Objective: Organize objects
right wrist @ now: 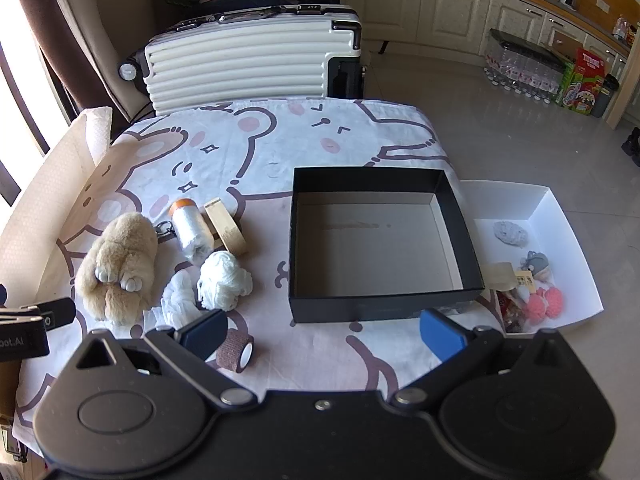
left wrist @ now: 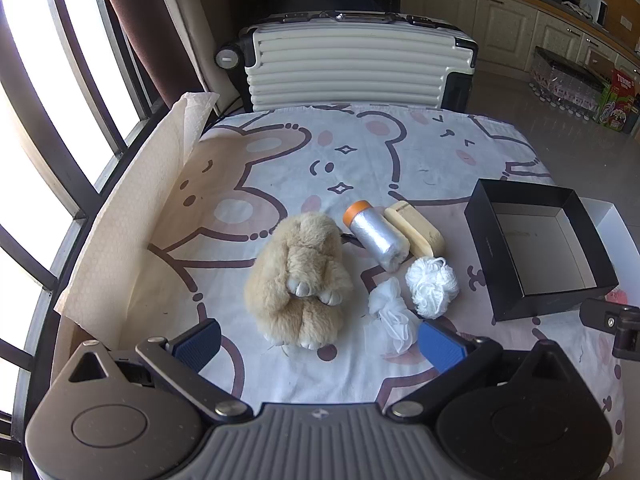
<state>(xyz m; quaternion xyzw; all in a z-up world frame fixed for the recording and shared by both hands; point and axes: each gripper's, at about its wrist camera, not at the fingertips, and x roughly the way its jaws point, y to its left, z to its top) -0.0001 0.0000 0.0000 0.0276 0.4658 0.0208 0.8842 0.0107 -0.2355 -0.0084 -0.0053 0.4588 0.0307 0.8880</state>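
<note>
A tan plush rabbit [left wrist: 302, 276] [right wrist: 118, 268] lies on the cartoon-print tablecloth. Beside it lie a silver roll with an orange cap [left wrist: 374, 238] [right wrist: 190, 230], a beige block [left wrist: 416, 228] [right wrist: 225, 226], a white yarn ball [left wrist: 432, 286] [right wrist: 224, 280] and white mesh [left wrist: 390, 314] [right wrist: 178, 300]. A brown tape roll [right wrist: 236, 349] lies near my right gripper. An empty black box [right wrist: 380, 308] [left wrist: 486, 236] stands to the right. My left gripper [left wrist: 320, 344] is open, just short of the rabbit. My right gripper [right wrist: 324, 334] is open, in front of the black box.
A white tray [right wrist: 568, 236] with small pink and grey trinkets sits right of the black box. A white suitcase [left wrist: 352, 66] stands behind the table. A paper sheet [left wrist: 132, 232] lines the left edge by the window. Cabinets and boxes lie far right.
</note>
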